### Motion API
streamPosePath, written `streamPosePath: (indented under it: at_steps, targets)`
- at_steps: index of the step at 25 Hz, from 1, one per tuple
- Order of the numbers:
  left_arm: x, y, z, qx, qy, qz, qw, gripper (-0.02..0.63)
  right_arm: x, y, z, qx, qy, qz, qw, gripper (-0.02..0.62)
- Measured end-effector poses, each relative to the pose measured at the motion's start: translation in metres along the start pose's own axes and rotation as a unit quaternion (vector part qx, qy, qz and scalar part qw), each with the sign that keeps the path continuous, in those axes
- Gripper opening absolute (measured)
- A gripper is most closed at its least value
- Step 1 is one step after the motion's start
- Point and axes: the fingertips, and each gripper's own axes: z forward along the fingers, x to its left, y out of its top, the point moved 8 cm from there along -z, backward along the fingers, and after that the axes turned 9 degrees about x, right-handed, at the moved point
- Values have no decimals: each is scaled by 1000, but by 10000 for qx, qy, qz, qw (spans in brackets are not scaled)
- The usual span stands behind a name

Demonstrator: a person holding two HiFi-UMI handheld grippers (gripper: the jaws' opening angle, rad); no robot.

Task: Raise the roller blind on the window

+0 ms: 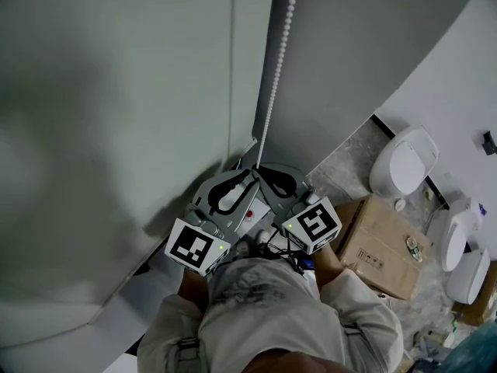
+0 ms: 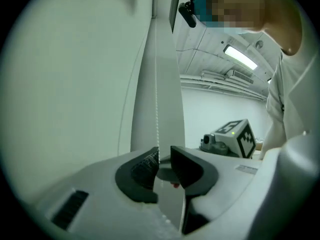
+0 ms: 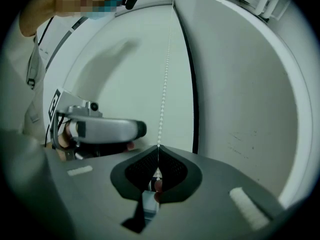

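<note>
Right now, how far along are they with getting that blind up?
Done so far: hard to judge, since no view shows the blind's bottom edge. In hand: the right gripper has its fingers shut on the bead chain, holding it, while the left gripper has its fingers apart with the chain running between them, not gripped. Left: presumably close the left gripper on the chain and carry on pulling, hand over hand.

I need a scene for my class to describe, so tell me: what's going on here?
A person is working a hanging bead chain with two handheld grippers. The right gripper is clamped on the chain. The left gripper has its jaws apart, and the chain runs between them ungripped.
</note>
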Motion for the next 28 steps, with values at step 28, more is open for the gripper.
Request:
streamPosePath:
  at_steps: [28]
  targets:
    - [9, 43, 16, -599, 61, 417, 9973, 14, 16, -30, 9, 116, 46, -170, 9998, 12]
